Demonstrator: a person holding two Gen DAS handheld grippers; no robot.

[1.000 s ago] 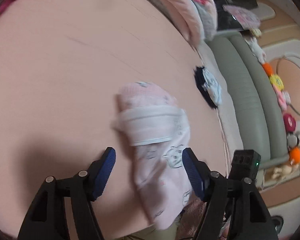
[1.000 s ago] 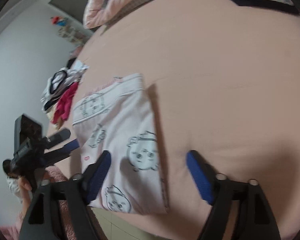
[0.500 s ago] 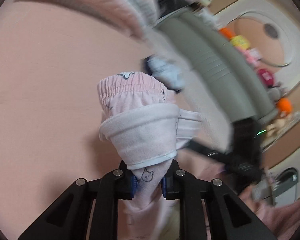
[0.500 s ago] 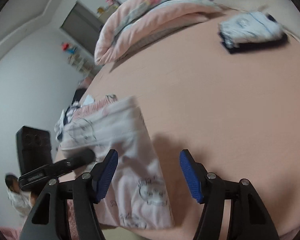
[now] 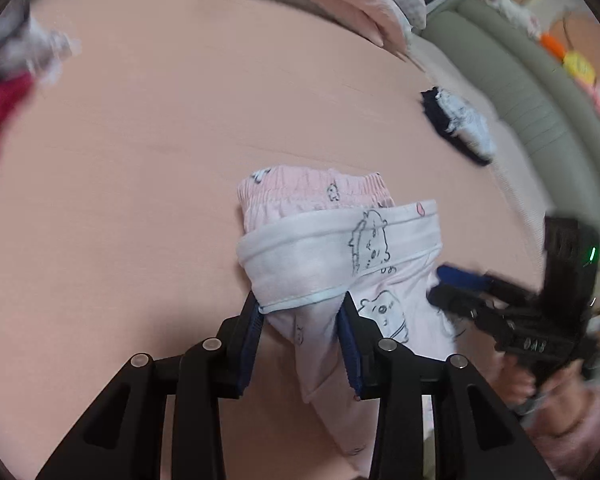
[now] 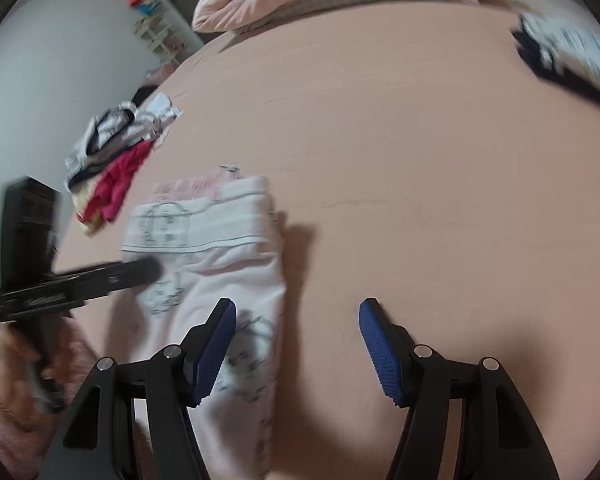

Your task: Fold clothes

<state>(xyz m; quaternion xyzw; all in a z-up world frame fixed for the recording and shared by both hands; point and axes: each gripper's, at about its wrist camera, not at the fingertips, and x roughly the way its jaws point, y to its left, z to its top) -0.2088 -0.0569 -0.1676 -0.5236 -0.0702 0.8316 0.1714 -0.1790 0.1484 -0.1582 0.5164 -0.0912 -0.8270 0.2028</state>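
Pink printed pyjama trousers (image 5: 340, 264), half folded near our bed's (image 5: 148, 152) front edge: our left gripper (image 5: 300, 320), just easing wider, now loosely brackets the fold it pinched. Right gripper (image 6: 296, 344) spread, empty beside them; we judge this fold laid.

The pale pink pants (image 5: 352, 280) printed with little black-outlined cartoon animals are lying on the pink bed sheet near its front edge. They are lying partly folded: the leg end is doubled back over the middle, its white-stitched hem (image 5: 300, 300) facing up, while the gathered pink waistband (image 5: 312, 190) is peeking out beyond it. The lower part seems to be hanging off the bed edge, though blur is softening that area.
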